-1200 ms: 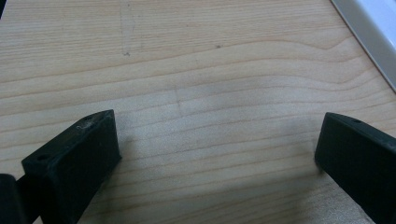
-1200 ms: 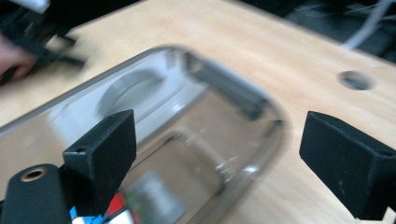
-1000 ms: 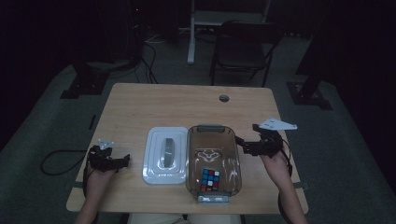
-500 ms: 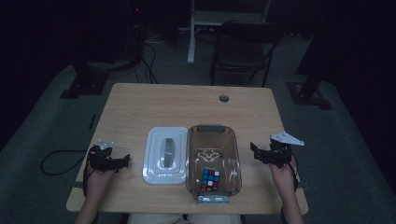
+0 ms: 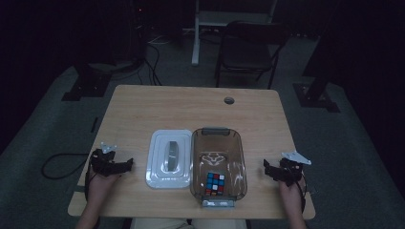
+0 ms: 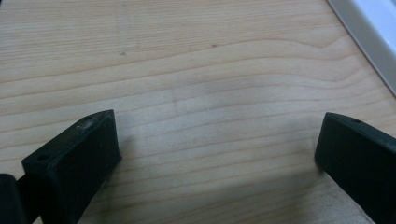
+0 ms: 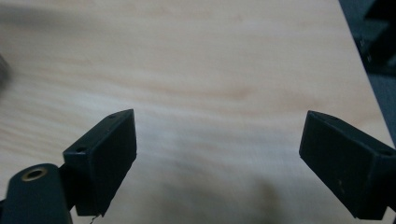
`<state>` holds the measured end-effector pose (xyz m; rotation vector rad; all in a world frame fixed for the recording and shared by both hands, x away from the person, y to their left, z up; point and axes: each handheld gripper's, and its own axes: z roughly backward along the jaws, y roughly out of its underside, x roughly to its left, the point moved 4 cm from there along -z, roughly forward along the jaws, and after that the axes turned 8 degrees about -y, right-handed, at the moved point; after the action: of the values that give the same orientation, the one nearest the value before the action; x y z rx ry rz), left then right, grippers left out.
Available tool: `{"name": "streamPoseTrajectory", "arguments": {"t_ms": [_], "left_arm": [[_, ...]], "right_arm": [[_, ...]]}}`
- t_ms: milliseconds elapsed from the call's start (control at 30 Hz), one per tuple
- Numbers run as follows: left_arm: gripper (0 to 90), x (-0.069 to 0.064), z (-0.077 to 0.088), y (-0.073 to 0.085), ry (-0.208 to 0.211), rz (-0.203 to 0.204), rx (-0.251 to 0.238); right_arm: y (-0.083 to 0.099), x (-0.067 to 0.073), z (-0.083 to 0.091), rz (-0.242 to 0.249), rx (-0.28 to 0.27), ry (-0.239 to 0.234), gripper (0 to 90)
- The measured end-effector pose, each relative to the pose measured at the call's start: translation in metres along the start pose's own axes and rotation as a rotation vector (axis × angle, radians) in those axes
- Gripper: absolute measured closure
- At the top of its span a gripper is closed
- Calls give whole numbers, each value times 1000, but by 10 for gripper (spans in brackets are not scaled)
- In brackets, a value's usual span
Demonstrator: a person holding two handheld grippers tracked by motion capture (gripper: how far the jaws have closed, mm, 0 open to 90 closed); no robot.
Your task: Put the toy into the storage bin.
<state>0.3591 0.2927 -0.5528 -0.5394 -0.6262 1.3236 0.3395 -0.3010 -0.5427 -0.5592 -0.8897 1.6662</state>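
Note:
A clear brown container [image 5: 218, 148] lies near the table's front middle with a colour cube [image 5: 215, 183] inside, at its near end. Its white lid [image 5: 167, 159] with a grey handle lies flat just left of it. My left gripper [image 5: 127, 164] rests low on the table left of the lid, open, with bare wood between its jaws [image 6: 217, 130]; the lid's edge [image 6: 369, 28] shows at that view's upper right. My right gripper [image 5: 266, 168] sits right of the container near the front edge, open and holding nothing [image 7: 219, 126].
The wooden table [image 5: 191, 109] has a round cable hole [image 5: 229, 100] at the back. A dark chair [image 5: 248, 47] and stand bases sit on the floor beyond. The table's right edge [image 7: 362, 60] runs close to my right gripper.
My right gripper has drawn back from beside the container's right side toward the front right corner of the table. The left gripper has stayed put.

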Motion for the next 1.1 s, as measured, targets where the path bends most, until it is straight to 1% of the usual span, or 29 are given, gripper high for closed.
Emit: {"name": "streamPoseTrajectory", "arguments": {"t_ms": [67, 167, 200, 233, 267, 333, 367, 467, 533, 633, 700, 767, 900, 1067, 1100], "left_arm": [[6, 0, 0, 0, 2, -3, 0], [5, -1, 1, 0, 1, -6, 8], [5, -1, 1, 0, -1, -4, 14], [5, -3, 2, 0, 4, -3, 20], [6, -4, 3, -1, 13, -5, 27], [6, -6, 4, -1, 29, -5, 33], [6, -8, 4, -1, 31, -3, 33], [6, -13, 7, -3, 46, -13, 33], [6, -18, 12, -5, 70, -19, 27], [6, -27, 21, -10, 90, -43, 14], [6, -38, 29, -15, 121, -62, 3], [6, -47, 35, -18, 153, -69, -8], [6, -66, 47, -27, 193, -100, -32], [6, -87, 57, -36, 234, -133, -51], [6, -92, 58, -37, 250, -140, -51]], "right_arm": [[6, -3, -1, -7, 23, 28, 110], [12, -7, -1, -23, 67, 46, 110], [12, -8, 0, -28, 66, 53, 110], [13, -9, 0, -34, 71, 62, 110], [14, -11, 0, -37, 92, 74, 112], [15, -15, 0, -75, 97, 57, 115], [15, -16, 0, -91, 96, 64, 116], [14, -18, -1, -106, 95, 79, 116], [13, -18, -2, -107, 95, 85, 116], [13, -19, -2, -108, 95, 85, 116], [13, -19, -2, -109, 96, 85, 116], [13, -19, -2, -108, 95, 85, 116], [13, -19, -2, -108, 95, 85, 116], [13, -19, -2, -108, 96, 85, 116], [13, -19, -2, -108, 95, 85, 117]]}}
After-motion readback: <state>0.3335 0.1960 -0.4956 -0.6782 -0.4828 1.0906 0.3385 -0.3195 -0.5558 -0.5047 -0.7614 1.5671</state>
